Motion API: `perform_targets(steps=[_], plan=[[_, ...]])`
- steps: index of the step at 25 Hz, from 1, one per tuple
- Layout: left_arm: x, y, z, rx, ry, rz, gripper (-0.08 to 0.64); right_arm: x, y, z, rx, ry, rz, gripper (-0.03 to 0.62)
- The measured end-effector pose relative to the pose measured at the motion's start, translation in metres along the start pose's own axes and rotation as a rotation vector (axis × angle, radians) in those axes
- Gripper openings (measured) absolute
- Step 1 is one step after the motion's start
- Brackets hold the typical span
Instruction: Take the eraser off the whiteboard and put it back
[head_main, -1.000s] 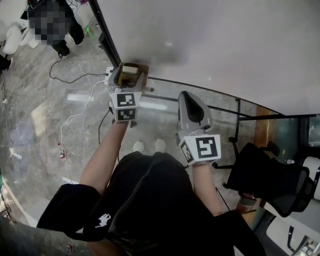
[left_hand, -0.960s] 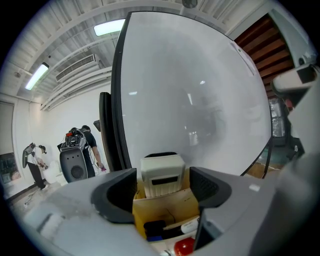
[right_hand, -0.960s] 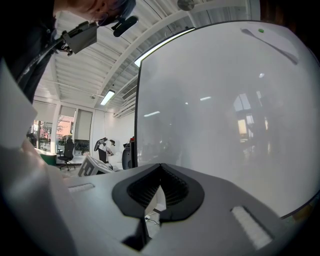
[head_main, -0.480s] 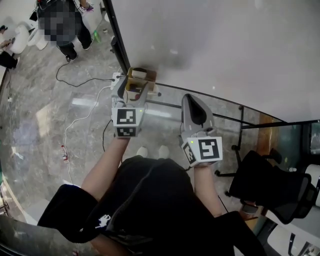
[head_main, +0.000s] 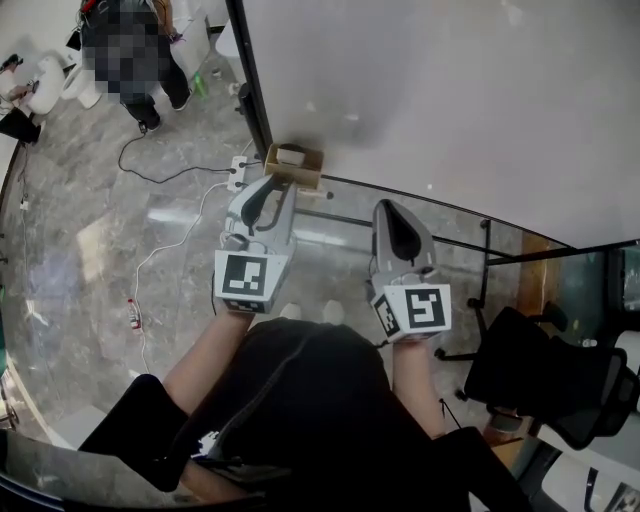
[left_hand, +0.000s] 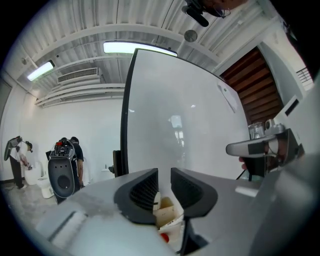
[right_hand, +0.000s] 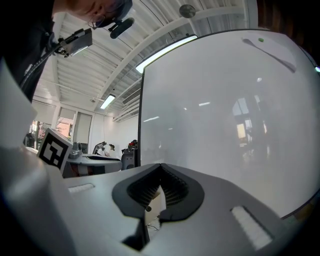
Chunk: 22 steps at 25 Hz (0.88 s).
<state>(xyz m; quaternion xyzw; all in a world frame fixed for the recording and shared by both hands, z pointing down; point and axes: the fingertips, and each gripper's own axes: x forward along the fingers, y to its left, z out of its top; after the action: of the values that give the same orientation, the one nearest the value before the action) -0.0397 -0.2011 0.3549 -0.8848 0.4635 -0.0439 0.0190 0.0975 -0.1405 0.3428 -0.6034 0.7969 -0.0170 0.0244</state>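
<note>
The left gripper (left_hand: 164, 173) has its black ribbed jaws a narrow slot apart. They have just been closing, and nothing lies between the pads. The right gripper (right_hand: 161, 166) has its jaws meeting at the tips, empty.

Both grippers point level at the large glossy white whiteboard (head_main: 450, 100). In the head view the left gripper's tip sits just short of the tan rectangular block eraser (head_main: 293, 164), not touching it. The eraser clings to the board face close to the black left frame edge (head_main: 252, 90), with a pale patch on its upper side.

The right gripper faces bare board further right. Grey marbled floor (head_main: 80, 230) lies open to the left, crossed by a thin white cable (head_main: 165, 238). A black mesh office chair (head_main: 540, 370) crowds the right.
</note>
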Motion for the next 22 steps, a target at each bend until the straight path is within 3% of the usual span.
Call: perform_targets(steps=[5,22], plan=[[-0.015,0.003,0.012,-0.006,-0.036,-0.014,0.007,-0.006,0.007,0.008,-0.014,-0.015,-0.001,0.009],[-0.037,0.010,0.010,-0.013,-0.055,-0.071,0.003,-0.015,0.029,0.014,-0.045,-0.027,-0.033,0.009]])
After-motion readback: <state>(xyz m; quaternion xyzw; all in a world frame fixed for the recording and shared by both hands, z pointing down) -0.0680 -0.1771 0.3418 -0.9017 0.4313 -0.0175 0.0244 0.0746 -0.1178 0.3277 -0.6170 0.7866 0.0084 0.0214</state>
